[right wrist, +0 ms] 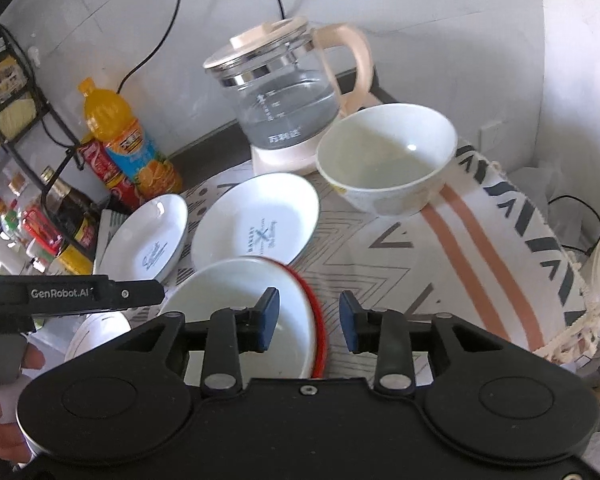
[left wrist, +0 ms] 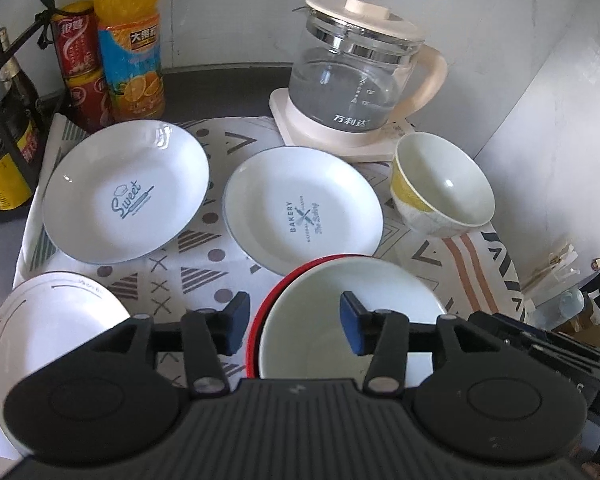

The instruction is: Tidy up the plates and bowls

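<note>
Two white plates lie on a patterned cloth: a "Sweet" plate point(left wrist: 126, 190) point(right wrist: 146, 240) at the left and a "Bakery" plate point(left wrist: 302, 210) point(right wrist: 256, 220) beside it. A red-rimmed white bowl point(left wrist: 352, 320) point(right wrist: 244, 312) sits nearest me. A yellow-patterned bowl point(left wrist: 440, 186) point(right wrist: 388, 160) stands at the right by the kettle. Another white plate point(left wrist: 40, 336) lies at the near left. My left gripper point(left wrist: 290, 326) is open above the red bowl's left rim. My right gripper point(right wrist: 308, 320) is open over the red bowl's right rim.
A glass kettle point(left wrist: 356, 68) point(right wrist: 284, 92) on a cream base stands at the back. An orange juice bottle point(left wrist: 130, 40) point(right wrist: 128, 140), red cans point(left wrist: 78, 64) and sauce bottles on a black rack point(right wrist: 40, 208) crowd the back left. The cloth's fringed edge point(right wrist: 576, 304) hangs at the right.
</note>
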